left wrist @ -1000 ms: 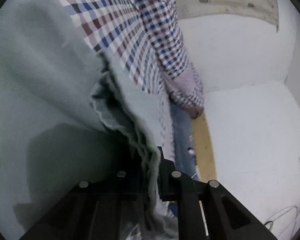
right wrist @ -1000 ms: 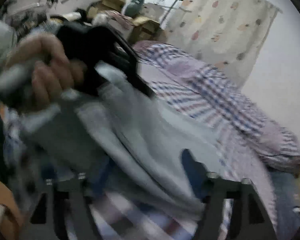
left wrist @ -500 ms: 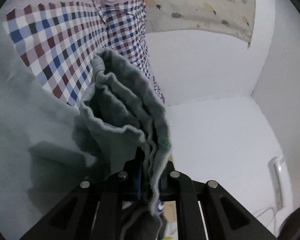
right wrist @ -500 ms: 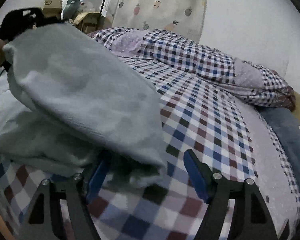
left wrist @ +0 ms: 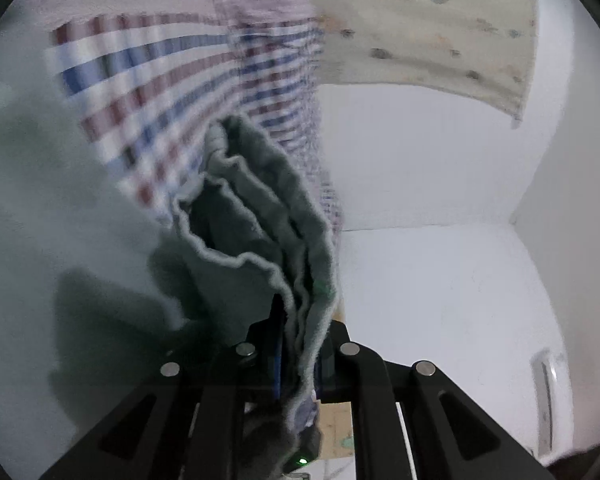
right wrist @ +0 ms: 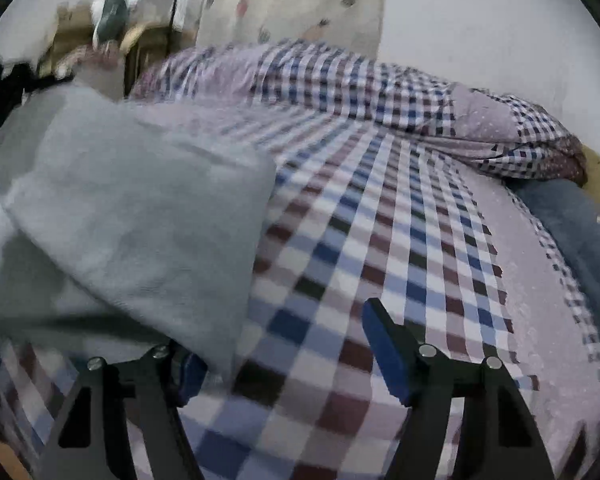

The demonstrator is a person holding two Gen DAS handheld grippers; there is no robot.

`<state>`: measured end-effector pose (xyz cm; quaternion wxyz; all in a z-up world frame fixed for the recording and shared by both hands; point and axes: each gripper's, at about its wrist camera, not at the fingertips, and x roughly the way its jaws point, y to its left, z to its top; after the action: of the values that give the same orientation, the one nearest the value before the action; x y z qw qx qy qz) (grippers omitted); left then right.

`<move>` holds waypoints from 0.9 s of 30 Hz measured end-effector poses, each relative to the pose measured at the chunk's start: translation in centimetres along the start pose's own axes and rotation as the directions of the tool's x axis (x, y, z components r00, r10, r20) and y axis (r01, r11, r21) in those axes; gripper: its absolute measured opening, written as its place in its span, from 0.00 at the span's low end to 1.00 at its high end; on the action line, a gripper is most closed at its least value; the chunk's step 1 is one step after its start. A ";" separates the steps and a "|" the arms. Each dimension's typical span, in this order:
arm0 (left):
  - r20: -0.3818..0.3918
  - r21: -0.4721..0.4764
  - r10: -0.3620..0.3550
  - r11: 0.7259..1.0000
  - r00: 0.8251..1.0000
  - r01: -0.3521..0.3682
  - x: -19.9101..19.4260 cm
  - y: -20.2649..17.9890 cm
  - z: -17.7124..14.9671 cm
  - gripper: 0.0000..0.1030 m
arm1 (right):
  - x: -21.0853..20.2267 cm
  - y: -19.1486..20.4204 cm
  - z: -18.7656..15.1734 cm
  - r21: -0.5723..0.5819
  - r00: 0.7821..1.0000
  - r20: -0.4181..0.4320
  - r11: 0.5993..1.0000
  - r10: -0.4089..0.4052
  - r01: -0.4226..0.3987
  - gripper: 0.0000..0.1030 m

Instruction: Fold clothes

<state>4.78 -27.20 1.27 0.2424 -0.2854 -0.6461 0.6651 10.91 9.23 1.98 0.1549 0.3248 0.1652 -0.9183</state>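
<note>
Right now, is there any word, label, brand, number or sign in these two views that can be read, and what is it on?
None can be read.
Curtain: only printed fruit shapes, no lettering.
Dark blue cloth at the bed's edge: a small white mark, too small and cut off to read.
Boxes in the far corner: blurred, no legible print.
Grey garment and checked sheet: no text.

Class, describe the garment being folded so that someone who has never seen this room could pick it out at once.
Start at the bed with the large checked sheet. On its left side lies a pale grey-green fleecy garment, one bunched edge pinched in the left tongs. It is the only plain, unpatterned cloth there; the rumpled quilt behind is checked.
</note>
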 end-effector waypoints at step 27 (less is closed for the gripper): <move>-0.106 0.147 0.121 0.983 0.987 -0.105 -2.2 2.9 1.2 0.70 | 0.0 23.7 4.5 -0.593 0.965 0.076 0.790 0.251 -0.159 0.21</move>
<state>5.71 -29.75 -1.45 0.2606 -0.3415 -0.5651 0.7044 17.74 -13.87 0.45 0.3575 0.2076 0.3893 -0.8231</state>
